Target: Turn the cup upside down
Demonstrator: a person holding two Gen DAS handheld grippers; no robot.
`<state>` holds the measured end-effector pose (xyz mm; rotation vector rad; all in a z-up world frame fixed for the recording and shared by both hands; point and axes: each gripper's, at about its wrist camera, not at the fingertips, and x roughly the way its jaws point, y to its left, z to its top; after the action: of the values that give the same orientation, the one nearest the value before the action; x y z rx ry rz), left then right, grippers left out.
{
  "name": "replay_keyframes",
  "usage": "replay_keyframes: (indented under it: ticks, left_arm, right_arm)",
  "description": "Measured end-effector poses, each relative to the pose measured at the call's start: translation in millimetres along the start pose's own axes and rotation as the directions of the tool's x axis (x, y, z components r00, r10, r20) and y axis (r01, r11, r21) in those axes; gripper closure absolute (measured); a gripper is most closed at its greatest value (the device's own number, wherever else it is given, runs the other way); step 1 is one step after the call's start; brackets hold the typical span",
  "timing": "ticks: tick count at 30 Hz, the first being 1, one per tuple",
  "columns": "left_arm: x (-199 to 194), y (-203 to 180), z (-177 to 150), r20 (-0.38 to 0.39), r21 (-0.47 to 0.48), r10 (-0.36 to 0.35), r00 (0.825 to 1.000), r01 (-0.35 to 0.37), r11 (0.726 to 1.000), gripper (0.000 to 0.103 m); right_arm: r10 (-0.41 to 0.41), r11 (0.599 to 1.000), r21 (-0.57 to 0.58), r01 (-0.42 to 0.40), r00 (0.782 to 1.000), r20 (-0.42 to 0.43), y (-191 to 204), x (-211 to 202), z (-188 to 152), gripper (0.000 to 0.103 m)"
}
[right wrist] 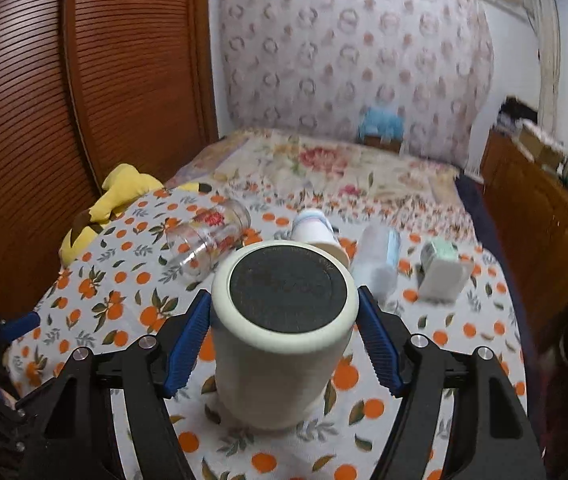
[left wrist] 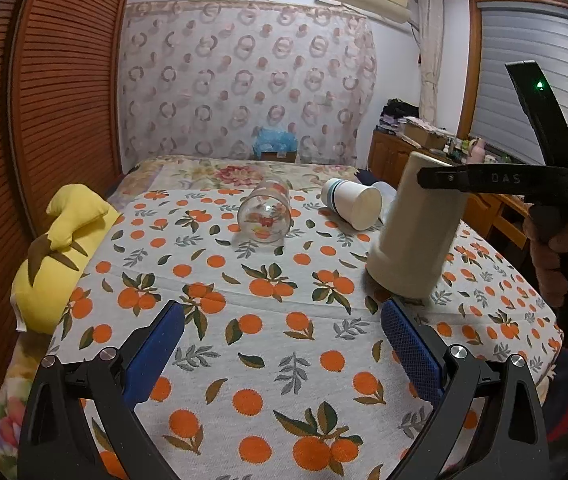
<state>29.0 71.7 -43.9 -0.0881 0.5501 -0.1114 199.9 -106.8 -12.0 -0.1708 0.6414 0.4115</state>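
A tall cream cup (left wrist: 418, 226) stands upside down on the orange-print tablecloth (left wrist: 243, 320), slightly tilted, its dark base up (right wrist: 288, 286). My right gripper (right wrist: 284, 312) straddles its upper part, the blue pads (right wrist: 187, 340) at each side; a narrow gap shows on the right, so contact is unclear. In the left wrist view the right gripper (left wrist: 440, 178) crosses the cup near its top. My left gripper (left wrist: 281, 344) is open and empty, low over the cloth in front of the cup.
A clear printed glass (left wrist: 265, 216) and a white paper cup (left wrist: 352, 202) lie on their sides further back. A clear plastic cup (right wrist: 378, 260) and a small green-white container (right wrist: 442, 272) lie to the right. A yellow plush (left wrist: 57, 256) sits at the left edge. A wooden cabinet (right wrist: 544, 232) stands right.
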Motion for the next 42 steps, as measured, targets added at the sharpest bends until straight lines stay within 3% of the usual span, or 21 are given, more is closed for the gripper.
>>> replay_keyframes:
  ticks: [8, 18, 22, 27, 33, 42]
  left_arm:
    - [-1.4, 5.7, 4.1, 0.002, 0.007, 0.024, 1.0, -0.024, 1.0, 0.008]
    - [-0.3, 7.9, 12.3, 0.034, -0.004, 0.036, 0.999, -0.036, 0.999, 0.008]
    - [1.7, 1.2, 16.9, 0.056, 0.001, 0.049, 0.997, -0.049, 0.999, 0.008]
    - [3.7, -11.0, 23.7, 0.079, -0.004, 0.08, 0.994, -0.08, 0.997, 0.008]
    - [3.5, -30.0, 27.5, 0.101, 0.019, 0.119, 0.988, -0.121, 0.992, 0.008]
    - [4.1, -53.6, 26.6, 0.111, 0.056, 0.136, 0.984, -0.143, 0.988, 0.008]
  right_arm:
    - [-0.028, 0.996, -0.085, 0.034, 0.998, 0.063, 17.2, 6.1, 2.7, 0.029]
    - [0.012, 0.994, -0.105, -0.007, 0.999, 0.046, 22.9, 11.7, -8.1, 0.028]
    - [0.065, 0.996, -0.061, -0.06, 0.995, 0.082, 14.8, -0.4, -15.7, 0.027]
    - [0.078, 0.997, 0.003, -0.08, 0.986, 0.146, 0.5, -23.0, -36.9, 0.019]
    - [0.035, 0.995, 0.082, -0.053, 0.978, 0.206, -18.2, -48.3, -68.6, 0.002]
    - [-0.031, 0.988, 0.153, -0.009, 0.966, 0.256, -32.7, -71.8, -100.8, 0.002]
